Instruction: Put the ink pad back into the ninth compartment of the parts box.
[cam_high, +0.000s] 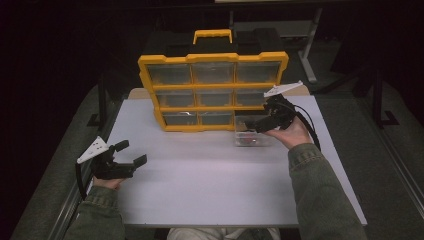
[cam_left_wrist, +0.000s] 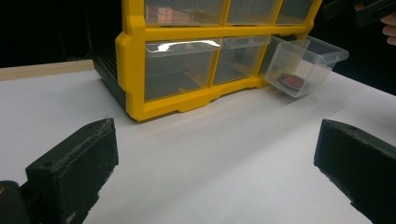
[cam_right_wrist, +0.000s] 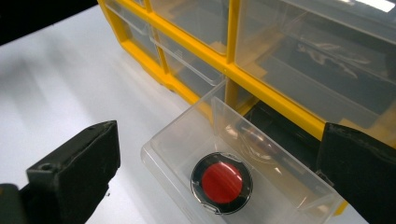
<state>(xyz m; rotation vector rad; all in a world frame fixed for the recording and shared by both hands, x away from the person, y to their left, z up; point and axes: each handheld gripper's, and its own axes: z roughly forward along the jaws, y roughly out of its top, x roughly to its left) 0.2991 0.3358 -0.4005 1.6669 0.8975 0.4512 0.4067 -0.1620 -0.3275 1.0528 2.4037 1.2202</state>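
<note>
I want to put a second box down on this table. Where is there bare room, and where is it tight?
The widest bare patch is the white table in front of the yellow organizer, between the left gripper and the person's right sleeve. It is tight at the organizer's lower right, where the pulled-out clear drawer with its red disc sits under the open right gripper.

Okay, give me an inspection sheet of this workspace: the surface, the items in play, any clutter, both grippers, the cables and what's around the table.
Surface: white table, bare in front.
Job's things: yellow drawer organizer upright at the far edge; its bottom right clear drawer is pulled out, tilted down to the table, holding a round red and black object.
Clutter: nothing seen.
Grippers: left gripper open over the table's left edge, holding nothing; right gripper open, above the pulled drawer.
Cables: one black cable trails from the right gripper.
Surroundings: dark; metal stand legs behind.
</note>
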